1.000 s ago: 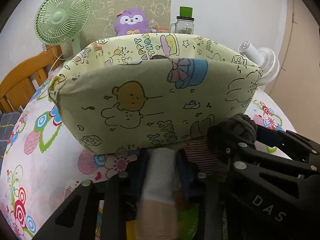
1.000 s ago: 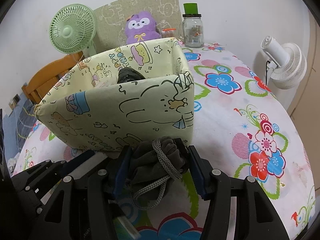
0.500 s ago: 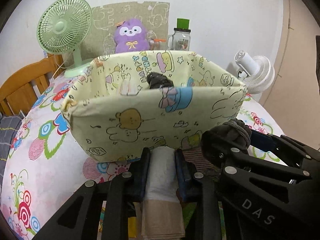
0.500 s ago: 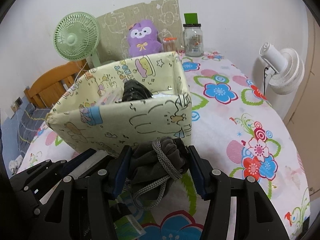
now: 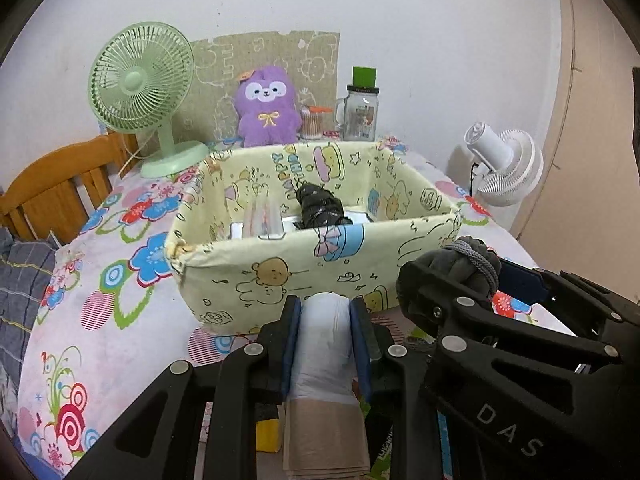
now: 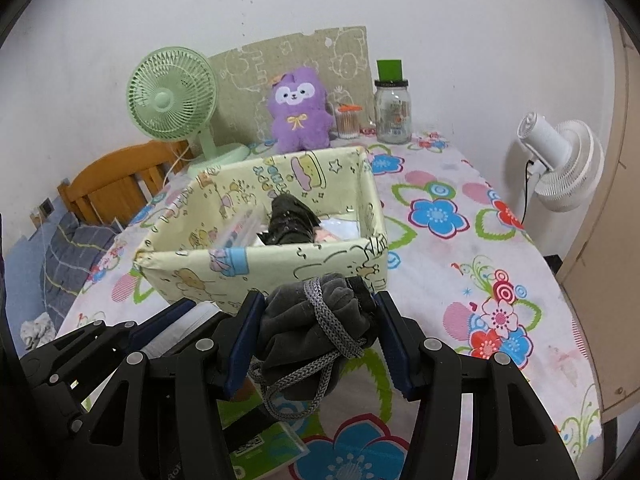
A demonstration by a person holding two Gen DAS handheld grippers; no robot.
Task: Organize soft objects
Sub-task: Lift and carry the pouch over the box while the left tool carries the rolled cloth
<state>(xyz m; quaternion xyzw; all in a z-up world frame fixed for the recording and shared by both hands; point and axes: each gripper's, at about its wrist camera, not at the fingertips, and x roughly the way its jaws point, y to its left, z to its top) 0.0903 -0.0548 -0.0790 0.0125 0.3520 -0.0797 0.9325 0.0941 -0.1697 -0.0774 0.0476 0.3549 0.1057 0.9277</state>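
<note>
A pale yellow cartoon-print fabric box stands on the flowered table. Inside lie a black crumpled soft item, a clear packet and something white. My left gripper is shut on a white and beige folded cloth, held just before the box's near wall. My right gripper is shut on a dark grey drawstring pouch, also raised before the box; it shows in the left wrist view.
A green fan, a purple plush, a glass jar and a cotton swab tub stand at the back. A white fan is at the right edge. A wooden chair is left. A green booklet lies below the grippers.
Both grippers have risen and pulled back from the box while holding their items, so the box's inside now shows from above.
</note>
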